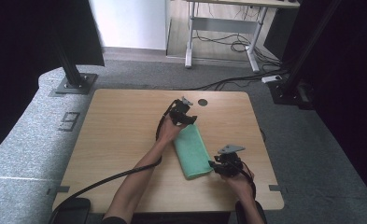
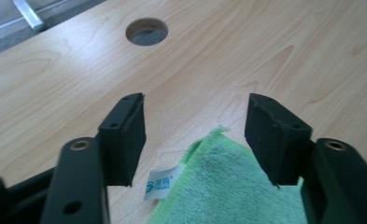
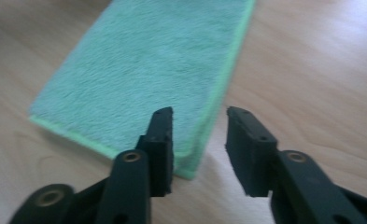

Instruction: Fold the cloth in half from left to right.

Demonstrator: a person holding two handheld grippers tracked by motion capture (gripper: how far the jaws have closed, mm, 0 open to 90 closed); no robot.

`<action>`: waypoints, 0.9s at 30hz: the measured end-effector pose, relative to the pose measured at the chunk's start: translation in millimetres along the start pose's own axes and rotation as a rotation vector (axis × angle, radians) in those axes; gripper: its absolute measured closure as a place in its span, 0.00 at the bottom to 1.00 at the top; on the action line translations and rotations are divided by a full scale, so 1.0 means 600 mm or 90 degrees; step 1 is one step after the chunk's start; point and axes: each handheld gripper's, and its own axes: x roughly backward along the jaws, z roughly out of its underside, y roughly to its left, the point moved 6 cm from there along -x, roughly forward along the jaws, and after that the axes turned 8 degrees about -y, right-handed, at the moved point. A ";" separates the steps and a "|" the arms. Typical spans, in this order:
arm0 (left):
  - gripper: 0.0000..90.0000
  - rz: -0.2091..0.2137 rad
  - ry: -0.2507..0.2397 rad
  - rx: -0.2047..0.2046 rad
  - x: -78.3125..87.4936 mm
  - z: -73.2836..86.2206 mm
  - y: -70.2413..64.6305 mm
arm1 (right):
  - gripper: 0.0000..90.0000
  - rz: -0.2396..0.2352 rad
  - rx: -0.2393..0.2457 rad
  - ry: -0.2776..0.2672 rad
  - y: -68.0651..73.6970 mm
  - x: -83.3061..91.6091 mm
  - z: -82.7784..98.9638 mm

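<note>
A folded green towel (image 1: 193,151) lies flat on the wooden table (image 1: 120,135), right of centre. My left gripper (image 1: 191,121) sits at its far end, jaws open. In the left gripper view the towel's corner (image 2: 228,186) with a white label (image 2: 160,183) lies between the open jaws (image 2: 195,105), touching neither pad. My right gripper (image 1: 213,164) is at the towel's near right corner, open. In the right gripper view that folded corner (image 3: 190,163) lies in the gap of the jaws (image 3: 200,112), and the towel (image 3: 148,60) stretches away.
A round cable hole (image 1: 202,102) (image 2: 146,31) is in the tabletop just beyond the left gripper. A dark flat object (image 1: 71,208) and a black cable (image 1: 102,182) lie at the near left corner. Black frame posts (image 1: 71,70) stand behind the table.
</note>
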 end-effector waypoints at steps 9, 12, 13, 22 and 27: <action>0.33 0.001 0.026 -0.033 0.032 0.041 0.006 | 0.48 0.007 -0.004 -0.009 -0.022 -0.026 0.010; 0.31 -0.012 0.040 -0.028 0.037 0.069 0.019 | 0.46 0.009 0.006 0.011 -0.028 -0.037 0.020; 0.31 -0.016 0.042 -0.022 0.039 0.077 0.024 | 0.46 0.014 0.010 0.019 -0.031 -0.040 0.024; 0.29 -0.076 0.046 0.027 0.047 0.117 0.078 | 0.40 0.005 -0.026 0.022 -0.041 -0.044 0.034; 0.29 -0.082 0.054 0.014 0.052 0.128 0.074 | 0.39 0.008 -0.026 0.022 -0.041 -0.044 0.035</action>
